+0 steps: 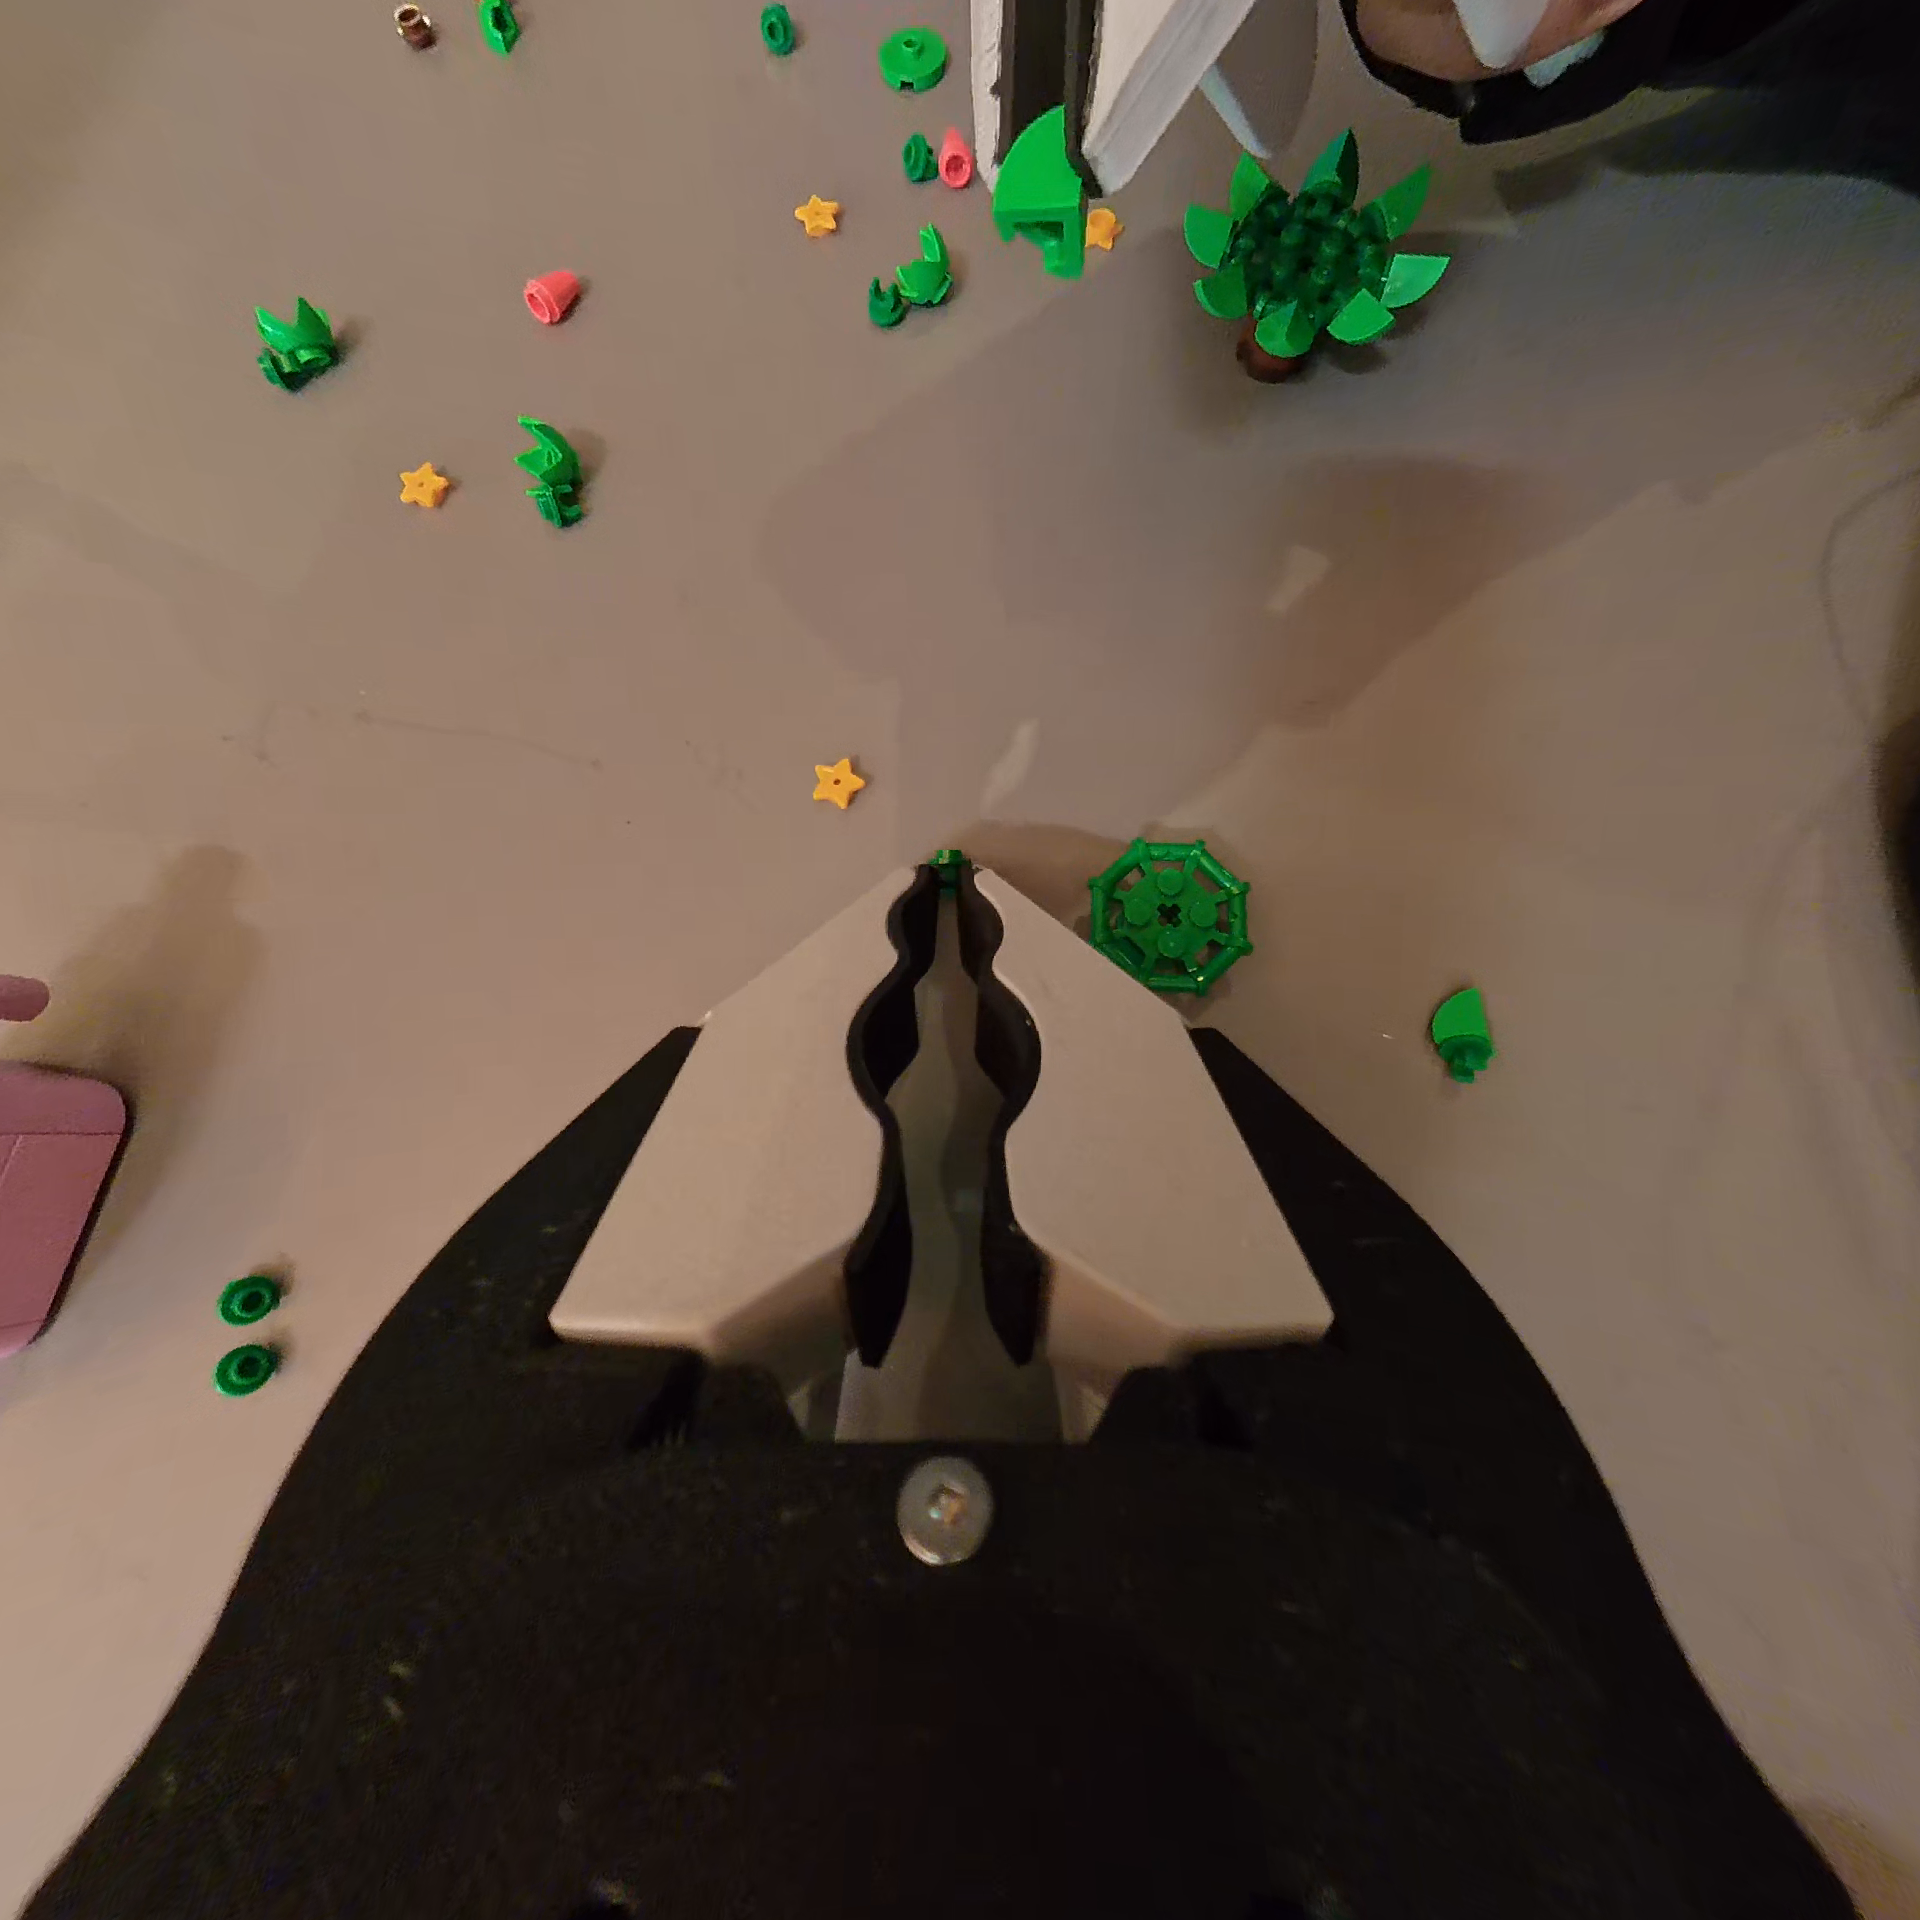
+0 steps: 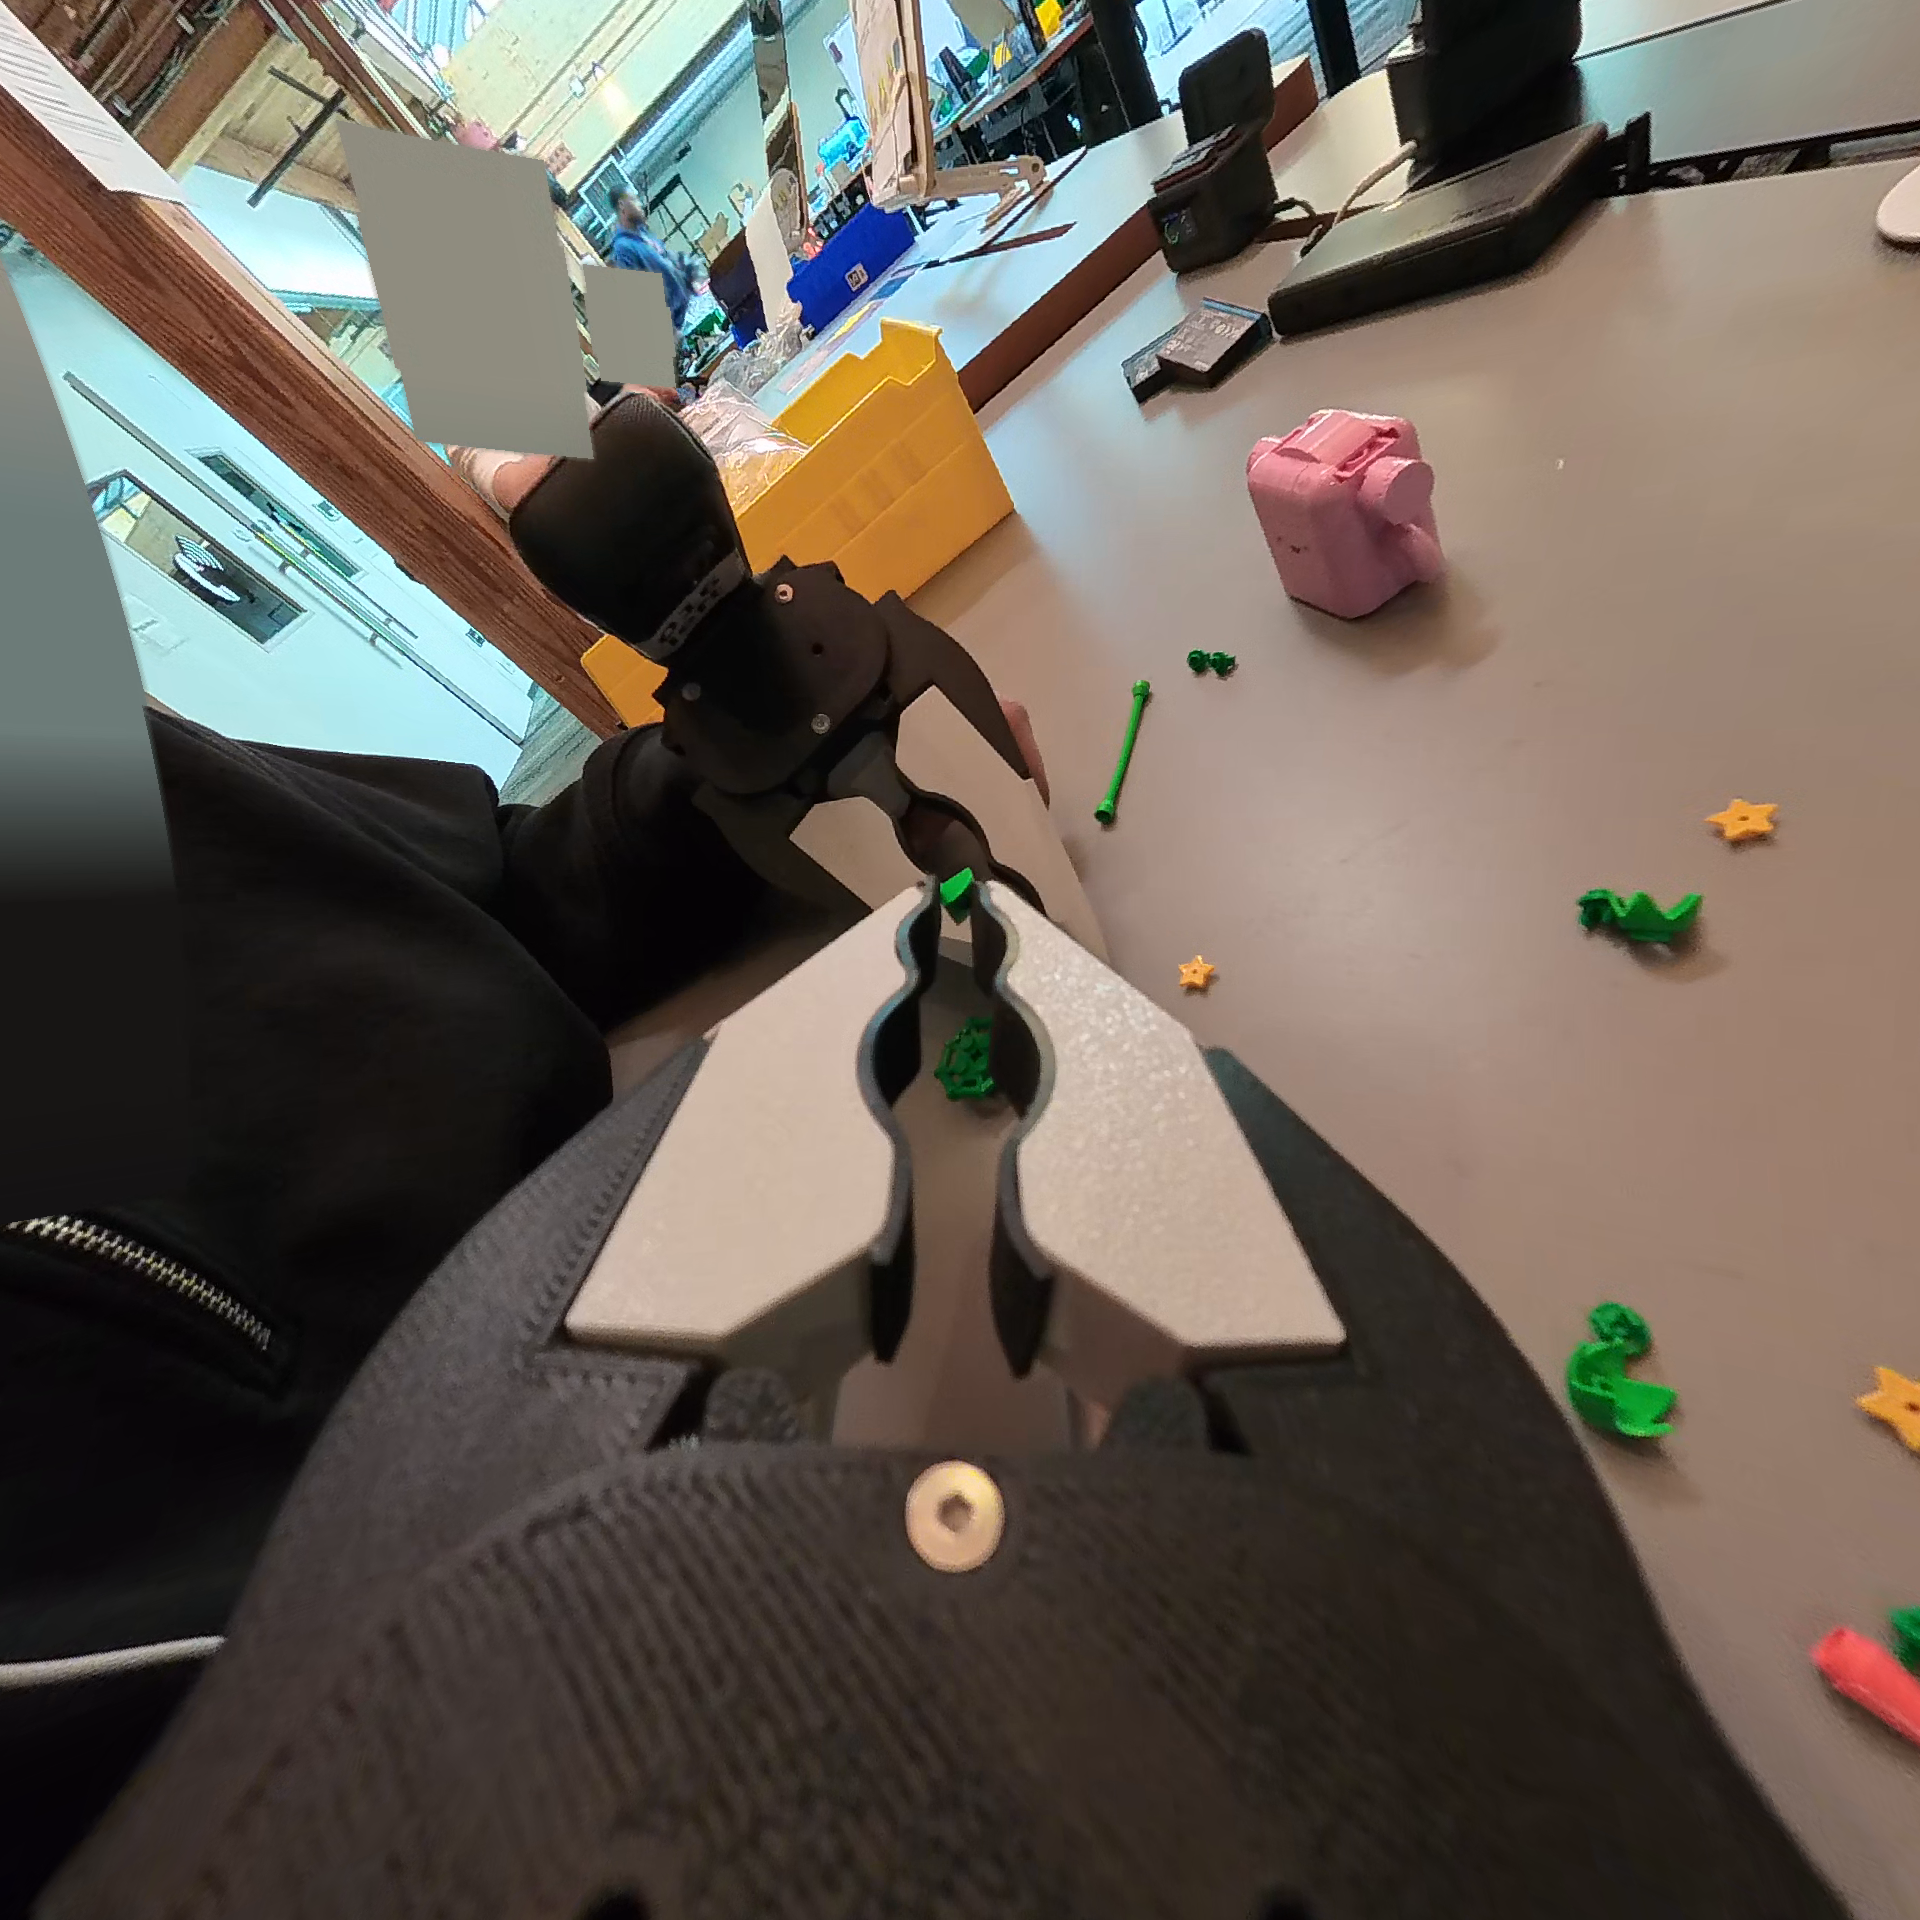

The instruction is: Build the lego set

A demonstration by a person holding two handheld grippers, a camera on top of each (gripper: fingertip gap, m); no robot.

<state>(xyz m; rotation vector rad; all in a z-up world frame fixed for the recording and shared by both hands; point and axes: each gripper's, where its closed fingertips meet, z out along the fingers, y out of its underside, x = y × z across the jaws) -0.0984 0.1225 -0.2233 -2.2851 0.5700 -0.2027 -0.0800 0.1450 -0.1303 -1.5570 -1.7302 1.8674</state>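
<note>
Lego pieces lie scattered on the grey table (image 1: 1558,727): the left gripper (image 1: 948,871) pinches a tiny green piece (image 1: 947,859) beside one green web wheel (image 1: 1169,914). Farther off, four yellow stars, two pink cones; the right gripper (image 1: 1075,156) clamps a green leaf (image 1: 1034,192) near the leafy assembly (image 1: 1311,260).

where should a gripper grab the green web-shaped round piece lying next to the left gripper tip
The green web-shaped round piece lies flat on the table, studs up, so its top offers little to pinch. Probably best to come straight down from above and close the fingers across two opposite sides of the thin outer ring. The left gripper, shut on a tiny green piece, sits close on one side, so approach from the far side.
</note>
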